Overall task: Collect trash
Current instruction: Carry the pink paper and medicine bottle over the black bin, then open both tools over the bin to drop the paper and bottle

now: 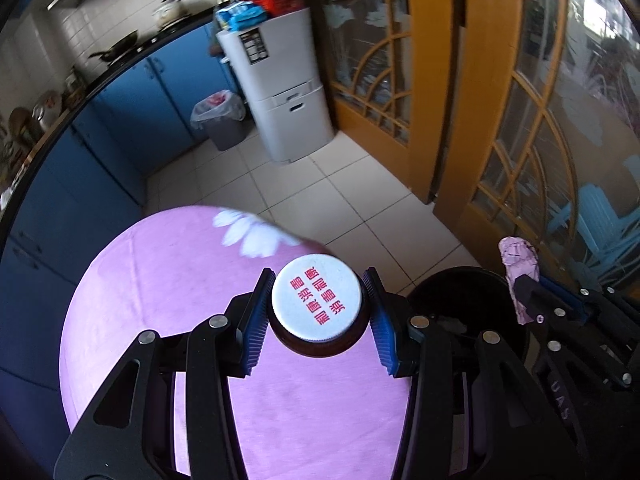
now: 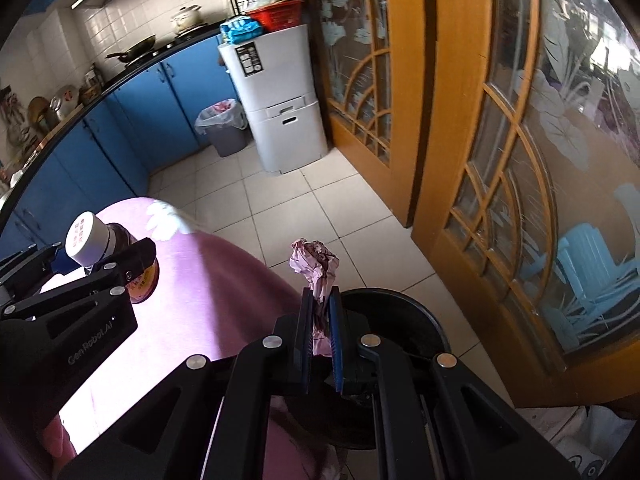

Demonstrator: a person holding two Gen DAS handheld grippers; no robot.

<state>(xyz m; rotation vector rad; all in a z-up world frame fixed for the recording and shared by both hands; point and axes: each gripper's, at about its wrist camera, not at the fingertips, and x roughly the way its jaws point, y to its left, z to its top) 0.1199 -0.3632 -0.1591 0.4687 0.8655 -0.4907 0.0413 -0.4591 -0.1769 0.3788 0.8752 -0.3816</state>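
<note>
- Blue kitchen cabinets (image 2: 132, 120) are running along the left wall, with a grey lined waste bin (image 2: 224, 128) and a white appliance (image 2: 280, 100) standing at their far end, and wooden glazed doors (image 2: 500, 140) are closing off the right side over a pale tiled floor (image 2: 320, 208).
- Nearest the cabinets, a pink cloth-covered surface (image 1: 180, 300) with a white flower print is lying under the grippers.
- Above that cloth, the left gripper (image 1: 318, 316) is clamping a dark brown bottle (image 1: 320, 316) just below its cap, pads pressing on both sides; the white cap is carrying red printed characters, and the right-wrist view is showing an orange label low on the bottle's body.
- Further right, the right gripper (image 2: 320, 320) is pinching, jaws nearly together, a crumpled pink-and-white paper wad (image 2: 314, 264) whose bunched top is sticking up past the pads.
- Just behind and below that wad, a black round bin (image 2: 400, 320) is standing beside the cloth on the floor.
</note>
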